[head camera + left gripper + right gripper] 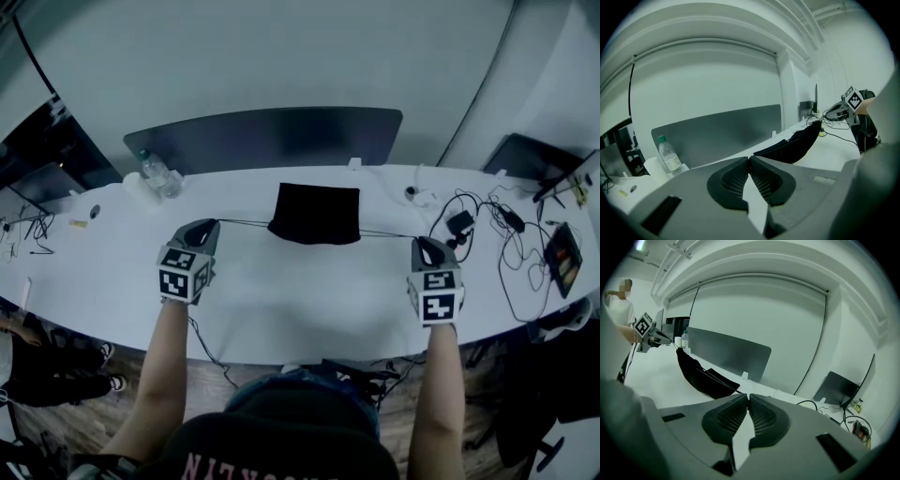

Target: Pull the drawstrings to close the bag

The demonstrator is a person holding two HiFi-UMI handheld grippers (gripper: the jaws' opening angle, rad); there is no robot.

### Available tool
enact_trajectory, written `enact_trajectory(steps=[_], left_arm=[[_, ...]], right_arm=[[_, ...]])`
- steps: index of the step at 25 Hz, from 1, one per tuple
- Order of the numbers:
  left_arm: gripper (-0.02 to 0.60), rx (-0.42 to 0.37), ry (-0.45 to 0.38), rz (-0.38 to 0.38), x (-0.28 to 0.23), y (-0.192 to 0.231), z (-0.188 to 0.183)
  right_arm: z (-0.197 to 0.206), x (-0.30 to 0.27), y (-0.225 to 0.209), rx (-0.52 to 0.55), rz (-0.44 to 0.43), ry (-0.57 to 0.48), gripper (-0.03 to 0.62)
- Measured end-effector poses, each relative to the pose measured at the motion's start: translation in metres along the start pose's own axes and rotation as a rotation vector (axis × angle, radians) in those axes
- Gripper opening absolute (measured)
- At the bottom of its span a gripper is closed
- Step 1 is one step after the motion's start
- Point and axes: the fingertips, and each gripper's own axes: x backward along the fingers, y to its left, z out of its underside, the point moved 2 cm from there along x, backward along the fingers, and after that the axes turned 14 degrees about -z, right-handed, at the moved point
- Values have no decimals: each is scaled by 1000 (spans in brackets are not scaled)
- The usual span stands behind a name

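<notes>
Step in hand: the pull.

Left gripper (750,159) and right gripper (748,395) were both pinched shut at the tips, each on 1 drawstring end. The right cord (710,373) ran plainly from the tips to the bag. The left cord (244,222) showed only as a thin line in the head view. Both cords were taut and near level, with the grippers well apart and the bag between them.

To do it well, I judged:
- Draw both hands outward evenly along the line of the cords, so the bag doesn't slide toward 1 hand.
- Keep the pinch firm, since thin cord could slip through the pads.
- Ease off once the mouth stops gathering.

Bag (316,213): black soft cloth, mid-table (281,300), with the cord edge toward the person. That edge looked curved and somewhat bunched, and the far edge lay straight. From the right gripper view the cloth sagged under the cord. I couldn't tell whether the mouth was fully closed.
</notes>
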Motion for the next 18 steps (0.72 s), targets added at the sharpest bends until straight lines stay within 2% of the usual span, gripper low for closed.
enact_trajectory(steps=[18], left_arm=[[15, 14, 23, -101, -2, 25, 0]], right_arm=[[-1, 3, -17, -29, 57, 3, 8]])
